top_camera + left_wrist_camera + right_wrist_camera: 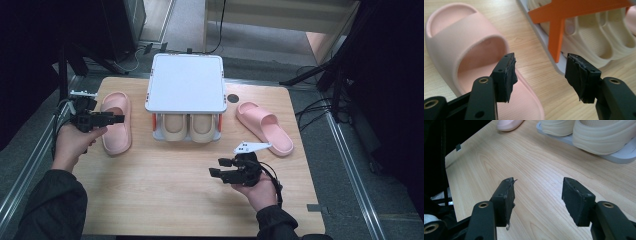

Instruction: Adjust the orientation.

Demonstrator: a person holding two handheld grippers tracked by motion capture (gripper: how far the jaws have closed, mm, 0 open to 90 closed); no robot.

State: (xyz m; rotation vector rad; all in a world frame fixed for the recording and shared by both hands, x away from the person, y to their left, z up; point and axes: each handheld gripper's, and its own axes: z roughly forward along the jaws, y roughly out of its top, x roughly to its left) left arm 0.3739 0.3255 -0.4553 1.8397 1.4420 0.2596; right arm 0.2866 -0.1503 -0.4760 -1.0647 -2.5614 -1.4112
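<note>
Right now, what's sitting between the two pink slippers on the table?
In the high view, a two-tier shoe rack stands between the left pink slipper and the right pink slipper, with a beige pair on its lower shelf.

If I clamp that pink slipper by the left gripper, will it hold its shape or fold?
The pink slipper looks like thick moulded foam, so probably light and springy, not floppy. Its arched strap likely squashes somewhat under the left gripper, whose jaws stand open above it. The flat sole should slide, not roll.
</note>
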